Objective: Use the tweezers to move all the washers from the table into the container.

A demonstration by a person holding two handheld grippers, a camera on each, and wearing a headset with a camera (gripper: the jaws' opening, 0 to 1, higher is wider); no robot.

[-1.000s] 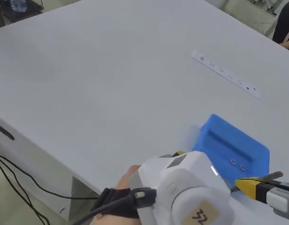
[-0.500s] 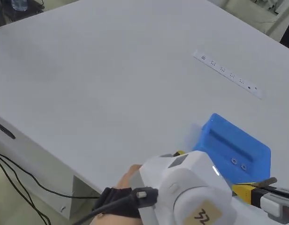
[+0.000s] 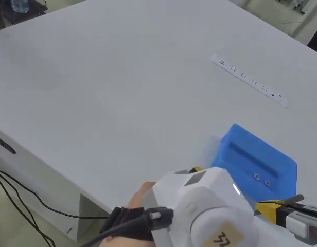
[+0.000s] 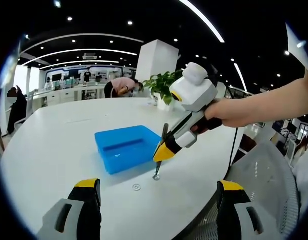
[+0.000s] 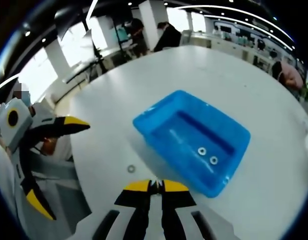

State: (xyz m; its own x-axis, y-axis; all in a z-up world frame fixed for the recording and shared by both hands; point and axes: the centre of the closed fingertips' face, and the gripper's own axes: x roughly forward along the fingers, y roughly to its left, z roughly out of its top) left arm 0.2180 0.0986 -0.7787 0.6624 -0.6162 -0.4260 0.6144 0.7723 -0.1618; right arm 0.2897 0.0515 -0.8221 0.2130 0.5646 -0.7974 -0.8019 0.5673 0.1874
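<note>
Right tool (image 5: 155,186) clamped on tweezers (image 4: 158,167), slightly lower than a second ago; left tool (image 4: 158,186) apart.

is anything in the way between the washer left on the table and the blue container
Nothing visible does. The washer lies on bare table just short of the container, so only the container's near wall has to be cleared.

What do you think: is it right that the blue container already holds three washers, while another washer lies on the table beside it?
Not quite. The container holds two washers, not three, as the right gripper view shows. The rest stands: another washer lies on the table beside it.
</note>
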